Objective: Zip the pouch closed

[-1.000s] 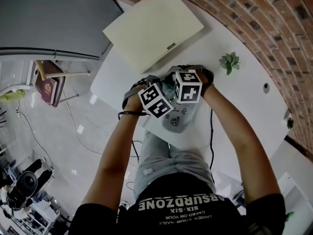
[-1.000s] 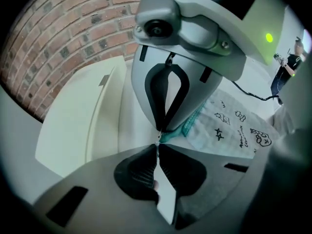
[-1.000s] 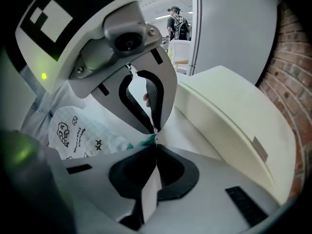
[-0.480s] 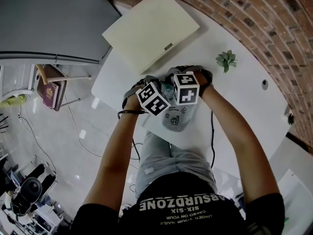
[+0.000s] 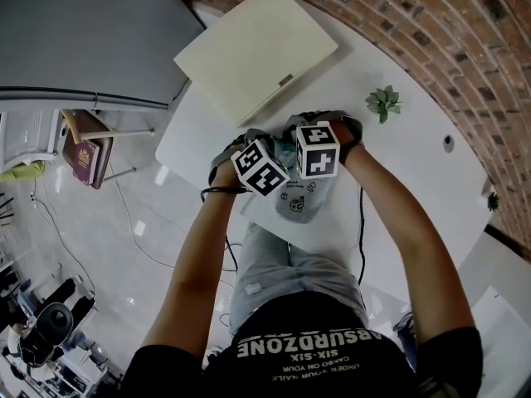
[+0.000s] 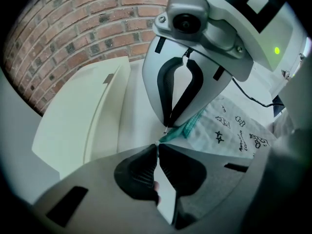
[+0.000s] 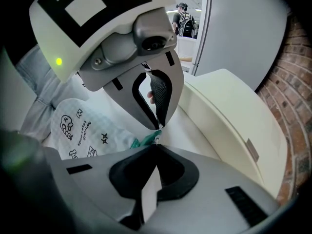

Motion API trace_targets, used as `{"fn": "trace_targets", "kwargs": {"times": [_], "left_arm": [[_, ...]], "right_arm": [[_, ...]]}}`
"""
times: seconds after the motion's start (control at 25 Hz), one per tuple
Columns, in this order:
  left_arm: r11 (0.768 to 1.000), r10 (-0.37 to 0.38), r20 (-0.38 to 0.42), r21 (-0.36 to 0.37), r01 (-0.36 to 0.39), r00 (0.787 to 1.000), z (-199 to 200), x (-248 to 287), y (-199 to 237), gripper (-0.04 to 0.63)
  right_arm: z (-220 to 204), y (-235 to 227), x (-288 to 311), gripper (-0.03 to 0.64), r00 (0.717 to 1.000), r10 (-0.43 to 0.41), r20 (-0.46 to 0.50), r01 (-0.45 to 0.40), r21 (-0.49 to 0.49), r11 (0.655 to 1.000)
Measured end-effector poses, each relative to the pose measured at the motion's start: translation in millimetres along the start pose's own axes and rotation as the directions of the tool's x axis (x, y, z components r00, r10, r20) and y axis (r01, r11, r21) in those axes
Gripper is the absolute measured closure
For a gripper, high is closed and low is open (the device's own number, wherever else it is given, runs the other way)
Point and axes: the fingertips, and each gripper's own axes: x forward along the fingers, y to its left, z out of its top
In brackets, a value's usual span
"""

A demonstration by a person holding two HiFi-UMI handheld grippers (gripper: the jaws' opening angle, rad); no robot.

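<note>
The pouch [image 5: 303, 201] lies on the white counter [image 5: 398, 172] at its near edge, right in front of the person, with both grippers standing steeply over its far end. It is soft, pale cloth, faintly checked and printed with small black doodles and lettering, and it has a rounded lower end. A teal zip [image 6: 187, 126] runs along its top edge.

The left gripper [image 6: 157, 144] has its fingers pressed together, and their dark ribbed pads nip the teal corner where the zip ends. The right gripper [image 7: 155, 146] faces it, almost tip to tip. Its fingers are also pressed together, right at the zip beside a tiny pale bit. Whether that bit is caught between them is too small to tell. Both grippers have smooth grey shells that taper to narrow points, and each carries a cube with black and white square markers.

Beyond the pouch lies a flat cream case [image 5: 253, 48], rectangular with rounded corners and a small latch on its near edge. A little spiky plant [image 5: 382, 102] sits to the right, well apart from the pouch. A thin black cable [image 5: 360, 230] trails off the counter's near edge. A rough brick wall [image 5: 431, 23] runs behind the counter.
</note>
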Motion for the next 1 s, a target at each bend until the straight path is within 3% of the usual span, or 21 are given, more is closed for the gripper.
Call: {"fn": "trace_targets", "kwargs": {"times": [0.2, 1.0], "left_arm": [[1.0, 0.001, -0.009, -0.012, -0.001, 1.0, 0, 1, 0, 0.578], [0.996, -0.04, -0.005, -0.08, 0.04, 0.999, 2, 1, 1, 0.577]], "right_arm": [[-3, 1, -2, 0.617, 1.0, -0.013, -0.014, 0.013, -0.04, 0.999], [-13, 5, -12, 0.617, 0.999, -0.035, -0.029, 0.034, -0.037, 0.999]]}}
